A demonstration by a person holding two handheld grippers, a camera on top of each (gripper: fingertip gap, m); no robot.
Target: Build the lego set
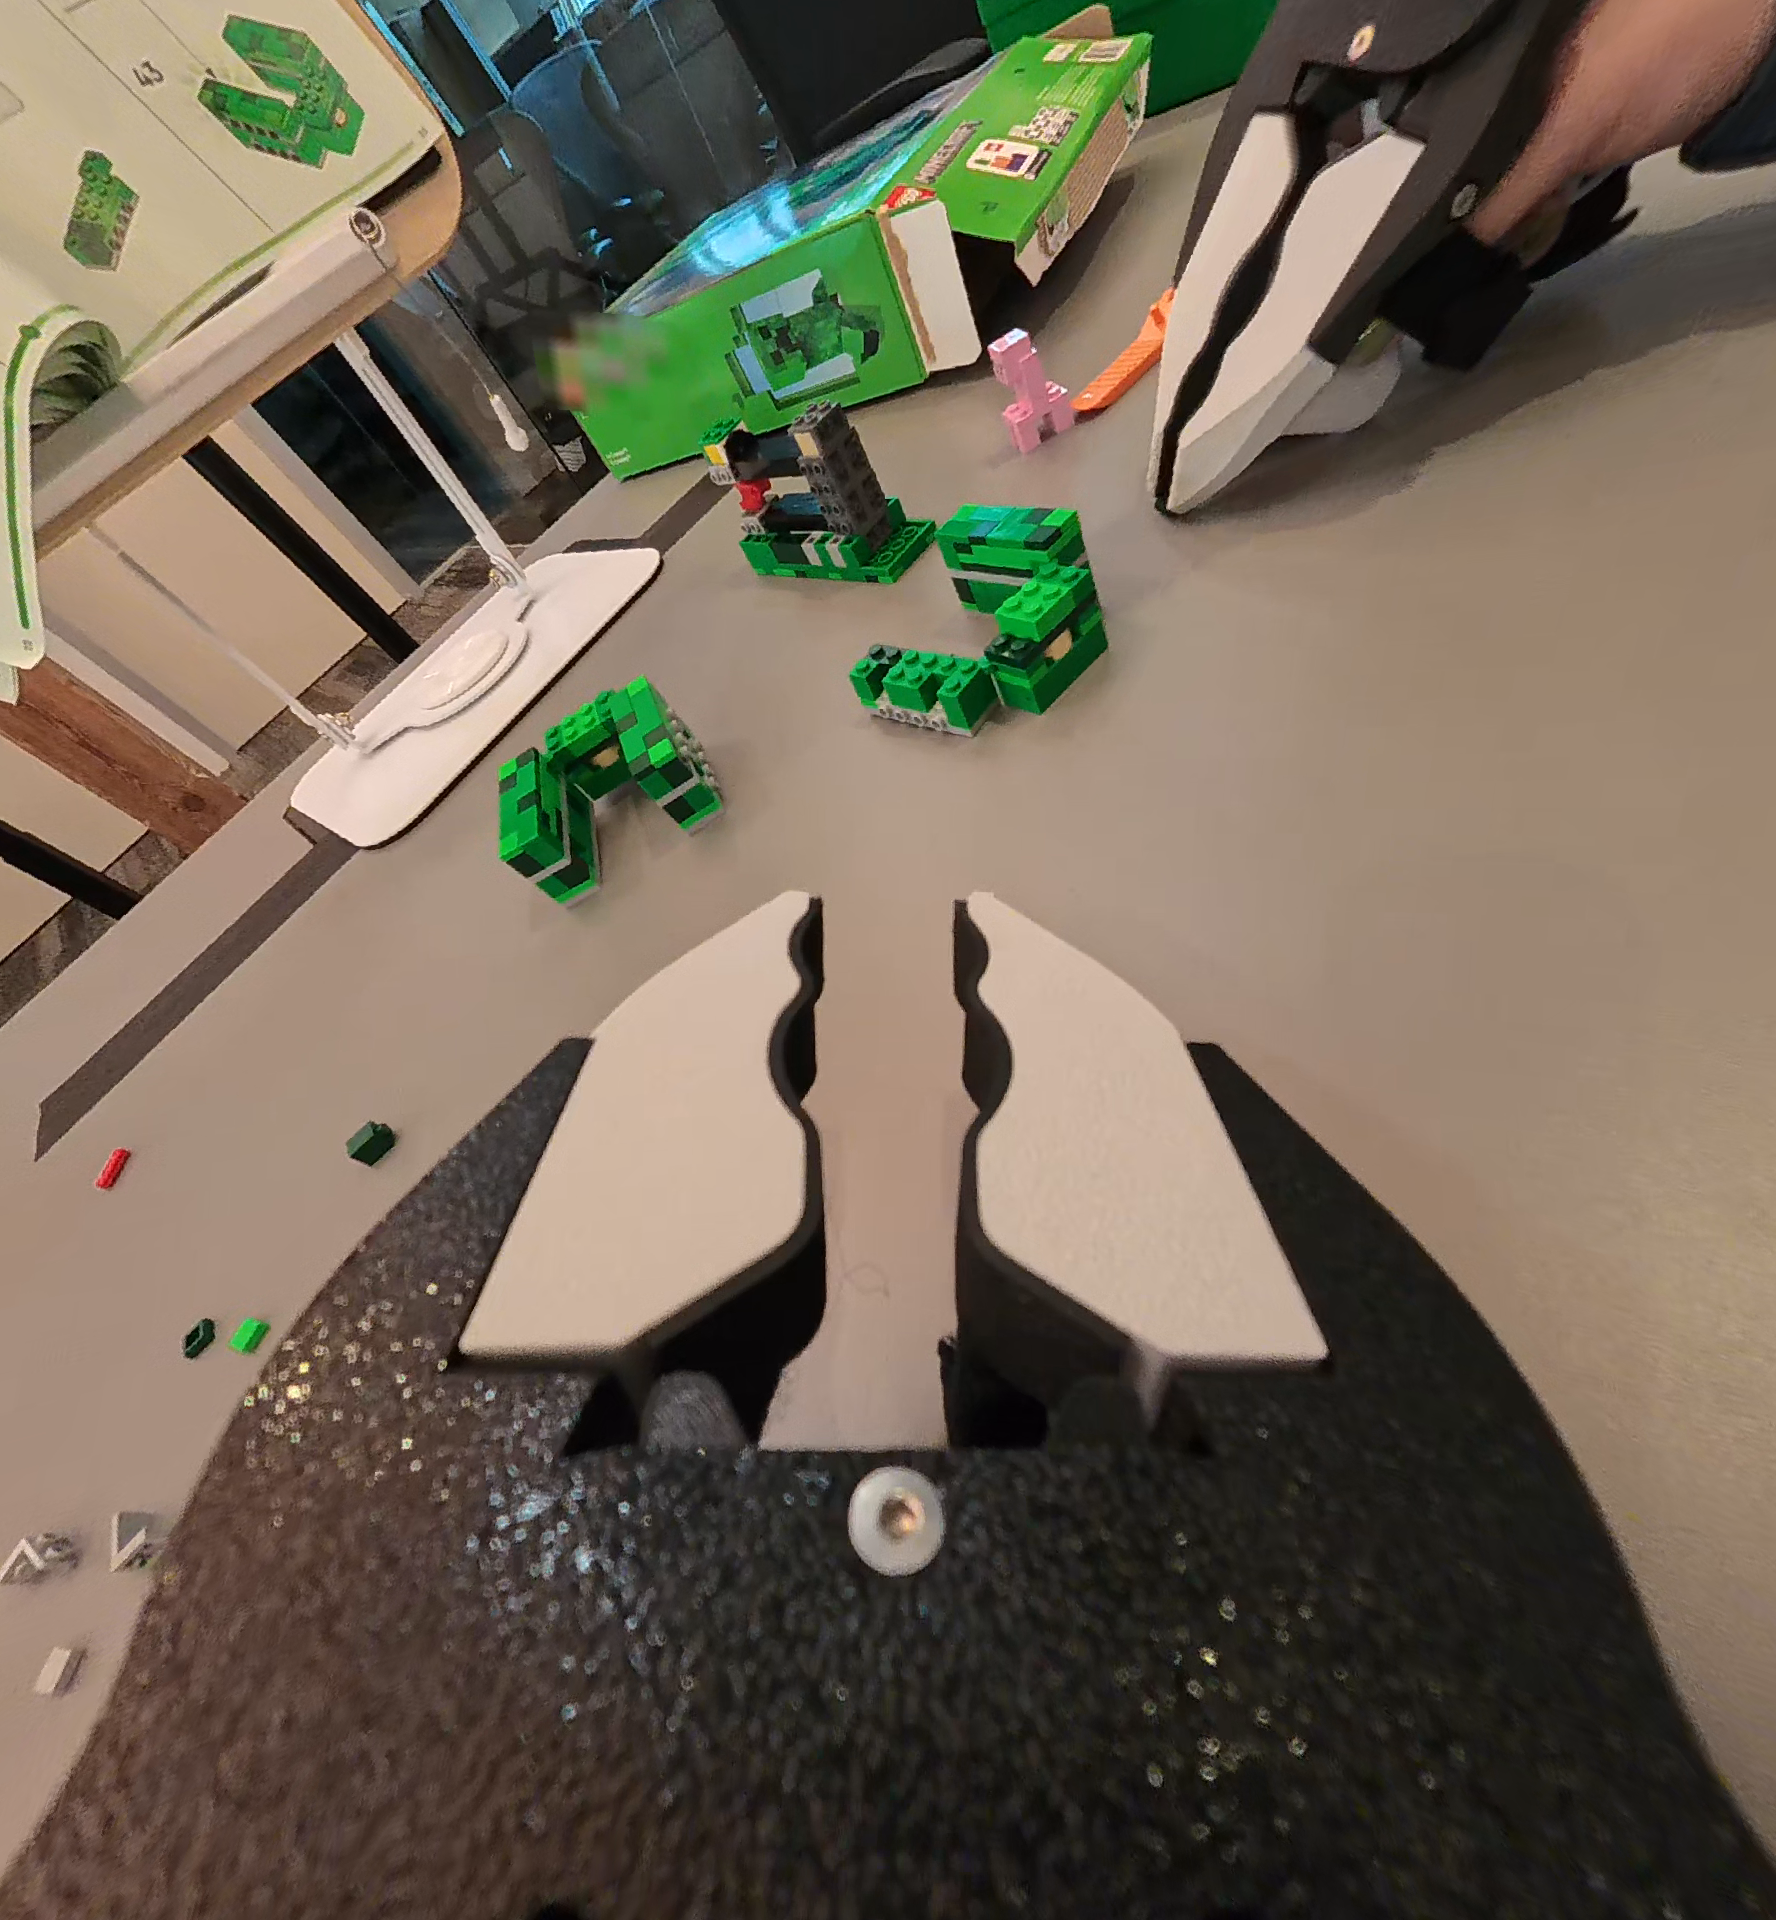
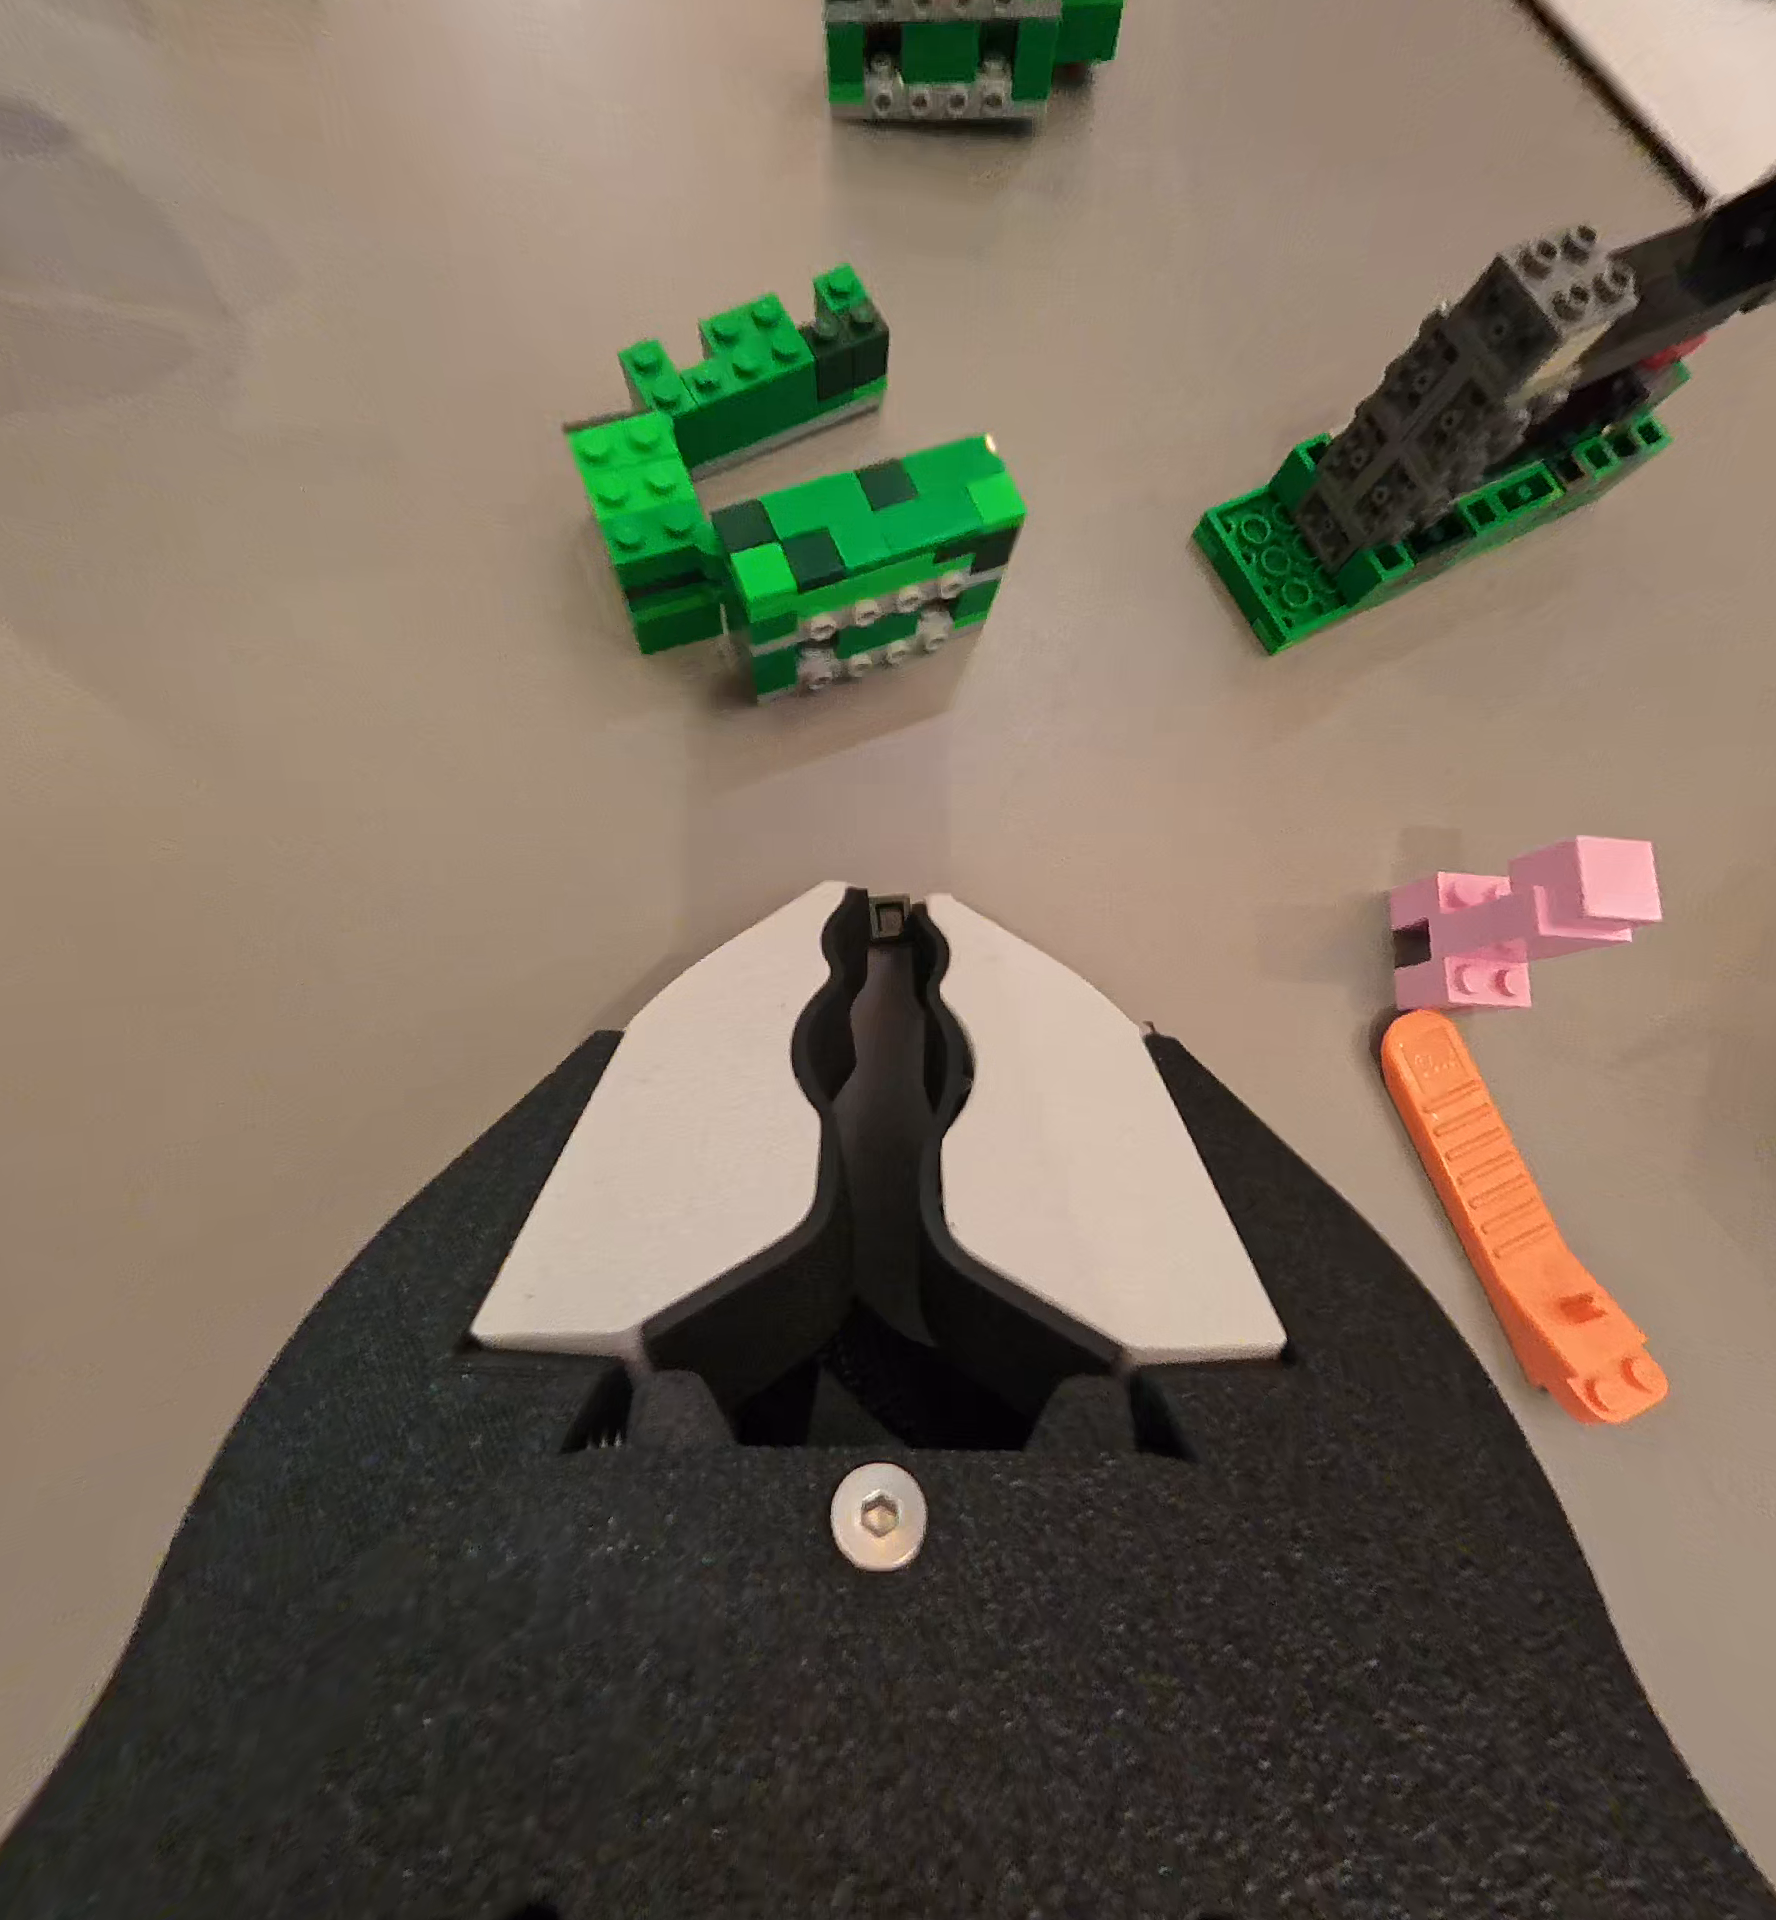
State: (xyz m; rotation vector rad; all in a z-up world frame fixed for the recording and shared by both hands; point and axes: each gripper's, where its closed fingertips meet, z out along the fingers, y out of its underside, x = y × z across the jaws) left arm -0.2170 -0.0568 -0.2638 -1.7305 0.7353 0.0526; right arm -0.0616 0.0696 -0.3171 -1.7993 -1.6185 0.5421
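Note:
My left gripper (image 1: 890, 914) is open and empty, low over the grey table (image 1: 1383, 935). A green arch-shaped assembly (image 1: 603, 790) lies just ahead of it to the left. It also shows at the top of the right wrist view (image 2: 957, 62). My right gripper (image 2: 886, 902) is shut on a small black piece (image 2: 886, 922) at its tips. It hangs short of a green C-shaped assembly (image 2: 790, 520), which shows in the left wrist view too (image 1: 1009, 623). A grey tower on a green base (image 2: 1435, 457) stands to the right. The right gripper (image 1: 1180, 488) points down at the table.
A pink pig figure (image 2: 1518, 925) and an orange brick separator (image 2: 1507, 1216) lie to the right. A green box (image 1: 863, 291) lies at the back. An instruction booklet (image 1: 136, 208) sits on a white stand (image 1: 489, 675). Small loose pieces (image 1: 370, 1143) lie at the left edge. The left gripper's tips are roughly 20 cm from the right gripper's. My left gripper's tips are some 20 cm from the green arch-shaped assembly (image 1: 603, 790).

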